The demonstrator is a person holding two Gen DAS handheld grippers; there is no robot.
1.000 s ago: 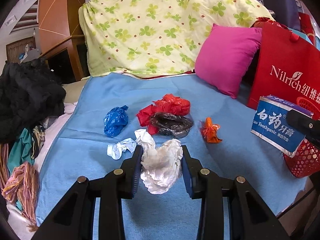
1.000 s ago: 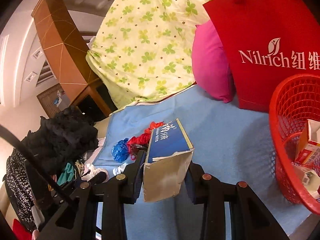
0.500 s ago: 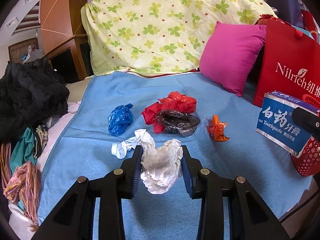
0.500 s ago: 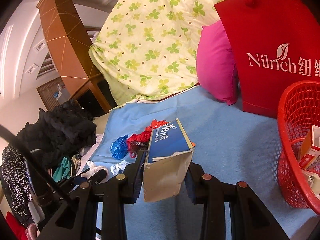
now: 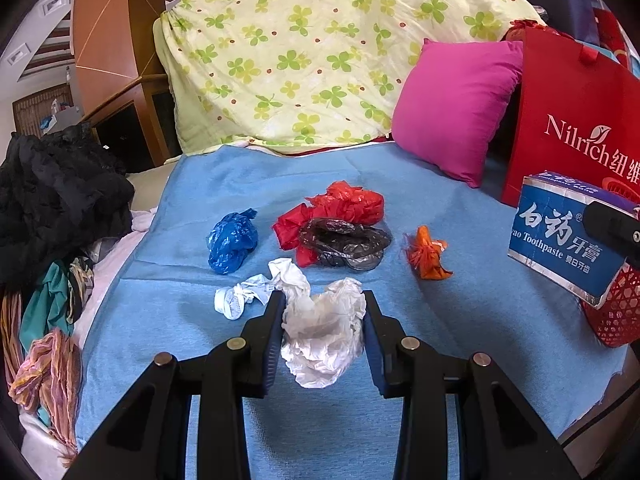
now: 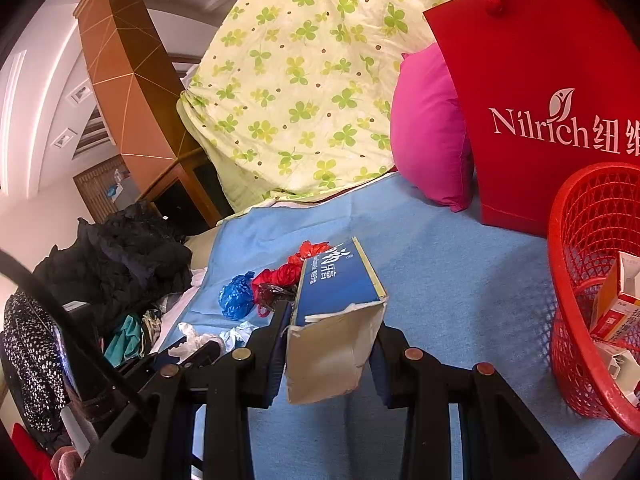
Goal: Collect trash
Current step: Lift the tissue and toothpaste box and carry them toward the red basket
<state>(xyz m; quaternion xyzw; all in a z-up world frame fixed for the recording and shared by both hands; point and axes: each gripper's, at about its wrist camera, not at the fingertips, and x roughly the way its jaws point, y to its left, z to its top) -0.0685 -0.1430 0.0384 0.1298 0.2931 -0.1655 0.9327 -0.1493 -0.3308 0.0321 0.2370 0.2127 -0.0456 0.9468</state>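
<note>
Little has shifted since a moment ago: left gripper (image 5: 323,334) clamps white crumpled plastic (image 5: 320,336), right gripper (image 6: 330,348) clamps toothpaste box (image 6: 336,312); next, likely carry both to red basket (image 6: 560,240) at three o'clock.

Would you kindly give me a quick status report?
Left gripper shut on white crumpled bag. Right gripper shut on toothpaste box. Red basket beside it, path clear.

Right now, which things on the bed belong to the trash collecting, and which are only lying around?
Job: white crumpled bag, toothpaste box, blue bag, red bag, dark bag, orange wrapper, red basket.

Lying about: pink pillow, clover quilt, black clothes.
</note>
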